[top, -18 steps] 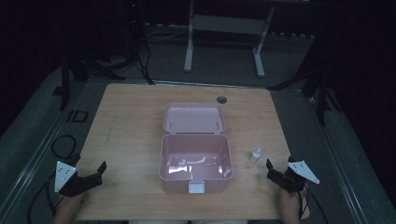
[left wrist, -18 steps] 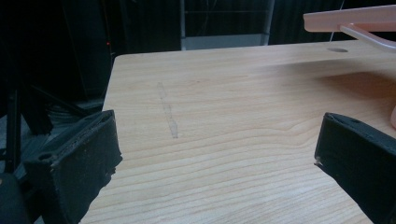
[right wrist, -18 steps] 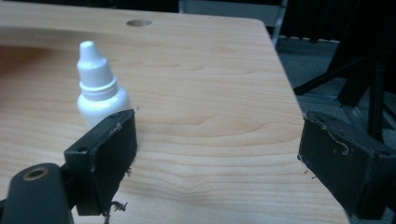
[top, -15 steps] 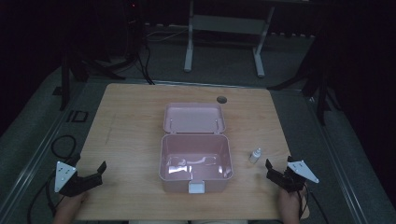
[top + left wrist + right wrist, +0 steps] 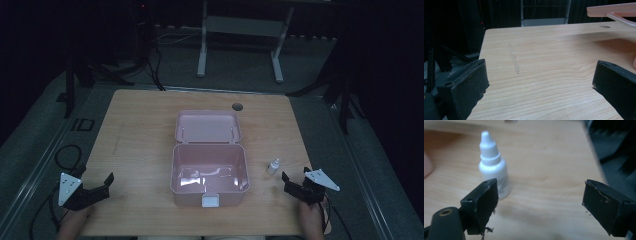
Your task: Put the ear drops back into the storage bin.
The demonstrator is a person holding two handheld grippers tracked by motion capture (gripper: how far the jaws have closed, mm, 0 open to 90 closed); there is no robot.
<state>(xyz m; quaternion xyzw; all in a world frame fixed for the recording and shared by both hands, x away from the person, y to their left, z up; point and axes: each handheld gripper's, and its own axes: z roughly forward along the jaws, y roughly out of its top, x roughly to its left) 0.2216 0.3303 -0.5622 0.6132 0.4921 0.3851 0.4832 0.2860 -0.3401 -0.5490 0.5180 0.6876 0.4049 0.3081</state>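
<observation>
High view: right gripper (image 5: 296,184) nearer bottle (image 5: 273,166)

The room is very dark, and most of the light falls on a wooden table (image 5: 145,145) in the middle. The table top is pale brown with a wavy grain, and it has a small round hole (image 5: 237,106) near its far edge. The floor (image 5: 240,60) around it is grey. Behind the table stands a white metal frame (image 5: 240,30) with two legs and flat feet. Black stands (image 5: 75,70) and black cables (image 5: 150,60) sit on the floor at the far left. More dark stands (image 5: 340,85) are at the far right. A looped black cable (image 5: 65,155) lies on the floor left of the table.
</observation>
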